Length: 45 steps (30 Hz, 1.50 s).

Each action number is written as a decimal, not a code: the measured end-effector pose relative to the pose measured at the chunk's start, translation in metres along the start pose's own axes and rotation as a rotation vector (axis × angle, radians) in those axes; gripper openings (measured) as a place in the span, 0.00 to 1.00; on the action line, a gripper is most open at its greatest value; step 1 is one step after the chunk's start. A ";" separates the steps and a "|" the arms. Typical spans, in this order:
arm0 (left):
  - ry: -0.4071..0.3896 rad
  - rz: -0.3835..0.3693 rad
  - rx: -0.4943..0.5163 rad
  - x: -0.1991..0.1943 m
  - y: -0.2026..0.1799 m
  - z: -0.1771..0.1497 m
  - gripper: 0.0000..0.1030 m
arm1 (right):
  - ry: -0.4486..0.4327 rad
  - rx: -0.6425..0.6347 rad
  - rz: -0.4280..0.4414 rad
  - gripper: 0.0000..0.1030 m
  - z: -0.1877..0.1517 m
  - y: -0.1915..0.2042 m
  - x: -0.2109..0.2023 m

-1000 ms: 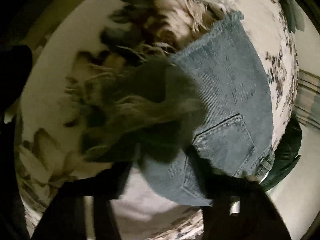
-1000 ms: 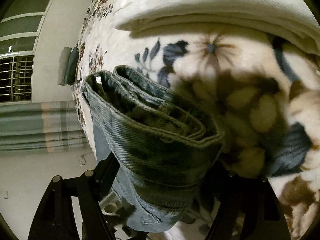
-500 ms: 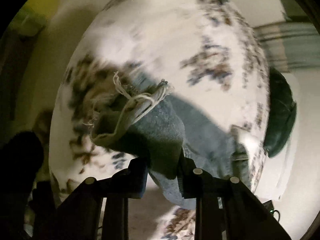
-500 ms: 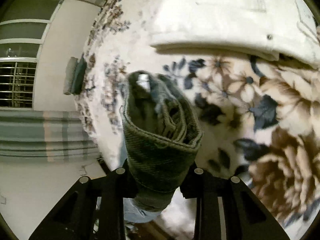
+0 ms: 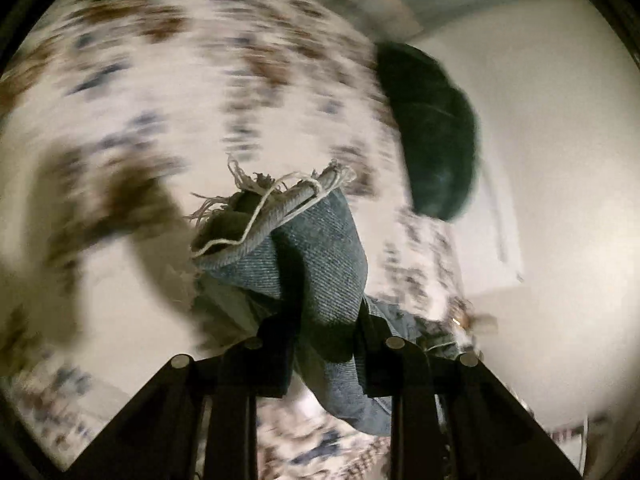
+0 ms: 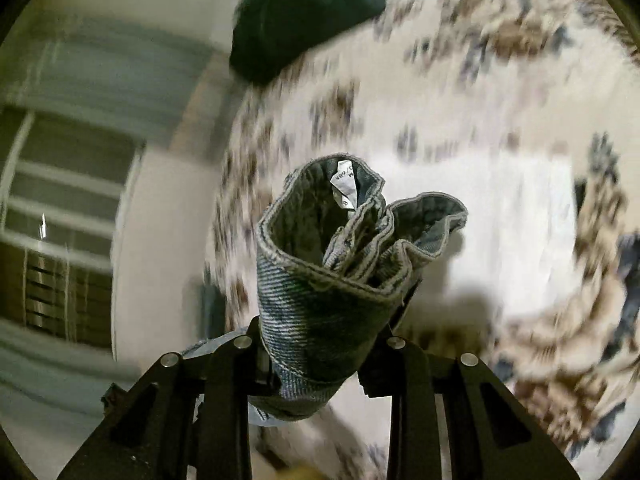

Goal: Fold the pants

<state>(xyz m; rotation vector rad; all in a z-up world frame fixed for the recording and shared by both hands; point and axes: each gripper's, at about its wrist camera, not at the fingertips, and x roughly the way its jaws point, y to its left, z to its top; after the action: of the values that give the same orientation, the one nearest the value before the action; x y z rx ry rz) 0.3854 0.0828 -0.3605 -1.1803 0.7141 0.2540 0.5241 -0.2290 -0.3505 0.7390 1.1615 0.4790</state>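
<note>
1. Both ends of the jeans [image 5: 320, 264] have come up off the flowered blanket [image 5: 168, 92] since a second ago, when most of the denim lay flat there.
2. I have the left gripper [image 5: 324, 352] clamped on the frayed hem [image 5: 280, 196], its threads sticking up and away from the camera.
3. My right gripper [image 6: 320, 360] is pinched on the bunched waistband [image 6: 340, 248], label [image 6: 345, 188] showing inside.
4. Holding the two ends lets the cloth hang between them, so I judge I can bring hem to waist for a fold.
5. Background blur tells me both grippers are swinging; a dark cushion [image 6: 304, 12] sits at the far blanket edge.
</note>
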 end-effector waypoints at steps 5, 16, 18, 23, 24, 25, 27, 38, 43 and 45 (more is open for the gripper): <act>0.113 -0.093 0.197 0.098 -0.061 0.016 0.20 | -0.199 0.061 -0.010 0.29 0.053 -0.028 -0.031; 0.426 0.133 0.396 0.236 0.050 -0.039 0.22 | -0.160 0.315 -0.147 0.30 -0.006 -0.185 0.035; 0.435 0.129 0.401 0.230 0.049 -0.042 0.24 | -0.160 0.327 -0.144 0.35 -0.012 -0.189 0.036; 0.440 0.141 0.388 0.207 0.042 -0.035 0.29 | -0.126 0.412 -0.138 0.51 -0.013 -0.193 0.032; 0.426 0.138 0.385 0.202 0.042 -0.033 0.29 | -0.128 0.420 -0.134 0.51 -0.015 -0.194 0.030; 0.412 0.139 0.376 0.197 0.045 -0.031 0.32 | -0.132 0.426 -0.127 0.51 -0.015 -0.191 0.026; 0.389 0.143 0.350 0.201 0.048 -0.027 0.35 | -0.141 0.429 -0.127 0.51 -0.027 -0.205 0.025; 0.286 0.146 0.330 0.183 0.048 -0.037 0.04 | -0.196 0.417 -0.153 0.32 -0.051 -0.218 0.011; 0.309 0.156 0.331 0.176 0.059 -0.040 0.04 | -0.161 0.372 -0.184 0.31 -0.053 -0.211 0.008; 0.348 0.180 0.328 0.188 0.067 -0.039 0.09 | -0.136 0.387 -0.203 0.31 -0.052 -0.217 0.012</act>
<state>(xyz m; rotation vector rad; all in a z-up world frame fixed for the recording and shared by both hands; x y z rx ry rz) 0.4768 0.0396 -0.5366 -0.8537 1.1246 0.0747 0.4721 -0.3535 -0.5293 0.9578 1.1990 0.0301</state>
